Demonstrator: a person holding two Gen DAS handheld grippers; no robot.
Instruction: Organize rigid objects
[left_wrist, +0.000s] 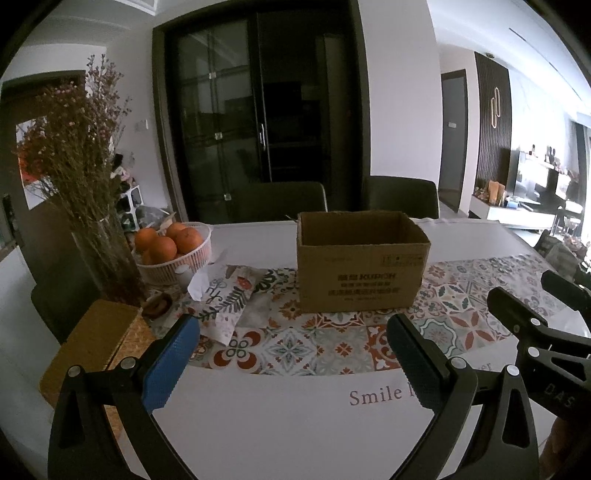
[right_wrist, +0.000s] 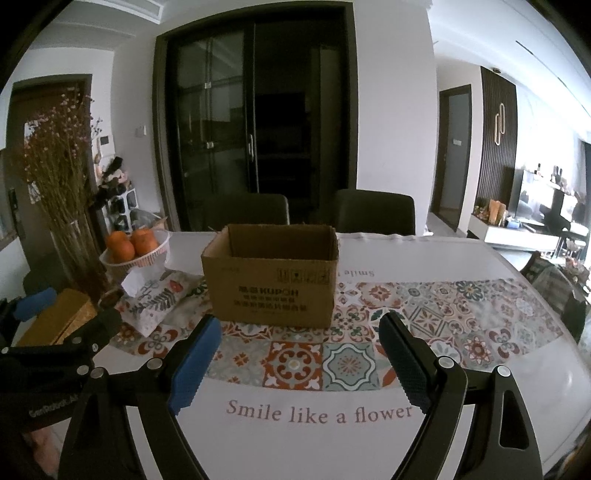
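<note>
Over a dining table (right_wrist: 480, 424) spread with a white cloth and a tiled-pattern runner (right_wrist: 369, 332): left gripper (left_wrist: 291, 343) spread wide, blue pads bare, nothing between them; right gripper (right_wrist: 299, 343) likewise spread wide and empty, hovering just short of the runner's near edge; both angled down toward an open cardboard box (right_wrist: 271, 284), upright on the runner near the table's middle, flaps out of sight, inside not visible from either view; well apart from both sets of fingers. Left of the box, a floral-print tissue pouch (left_wrist: 229, 299) lying flat with a white tissue poking from its slot; behind it a white basket (left_wrist: 184, 264) heaped with oranges (left_wrist: 162, 247); beside that, a glass vase (left_wrist: 99, 258) of dried flowers; near the table's left edge, a woven mat (left_wrist: 92, 339). Across the table, two dark chairs (right_wrist: 375, 212) pushed in before a dark glass door (right_wrist: 229, 122). Printed along the cloth's near edge: "Smile like a flower".
</note>
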